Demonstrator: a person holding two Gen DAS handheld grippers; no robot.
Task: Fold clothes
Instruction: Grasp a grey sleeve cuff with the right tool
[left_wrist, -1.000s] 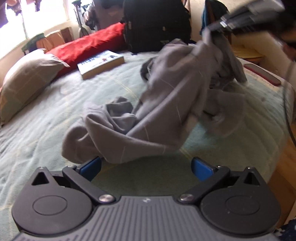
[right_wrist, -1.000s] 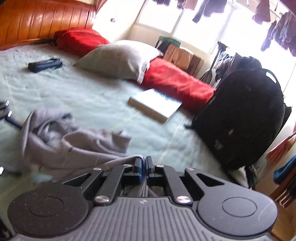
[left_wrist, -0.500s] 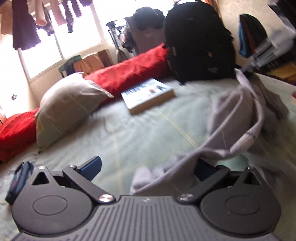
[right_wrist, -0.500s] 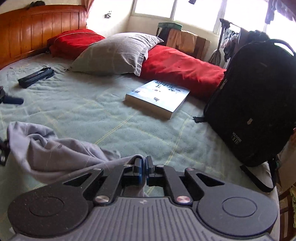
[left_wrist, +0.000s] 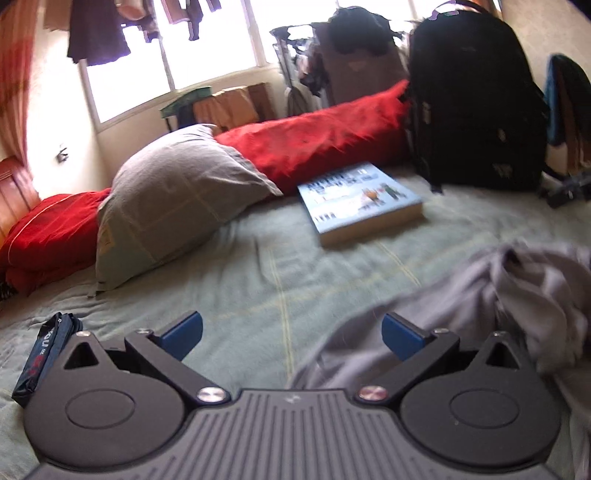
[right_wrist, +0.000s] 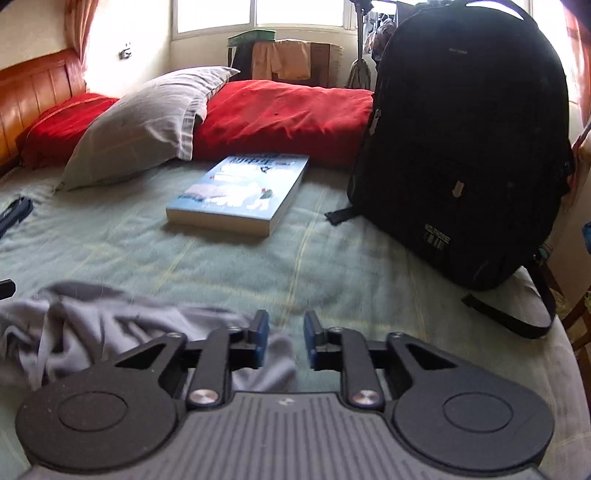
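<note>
Looking along my left gripper (left_wrist: 291, 330), I see its blue pads (left_wrist: 183, 332) spread wide with nothing pinched between them; only green blanket (left_wrist: 258, 280) shows in the gap. The grey garment (left_wrist: 480, 302) lies crumpled on the blanket, nearer me than the book (left_wrist: 360, 201) and to its right, its edge running under my right-hand pad. My right gripper (right_wrist: 282, 338) is letting go: its jaws are opening, the pads stand a little apart, and no cloth is pressed between them. From that side the grey garment (right_wrist: 85, 325) sits nearer me than the book (right_wrist: 240, 192) and to its left, one fold lying below the left pad. The black backpack (right_wrist: 465, 147) stands upright just right of the book, and the red bolster (right_wrist: 280, 114) lies just behind the book. The grey pillow (right_wrist: 147, 122) leans on the bolster, left of the book. A small dark blue case (left_wrist: 42, 356) rests well left of the book, close to my left gripper's body.
</note>
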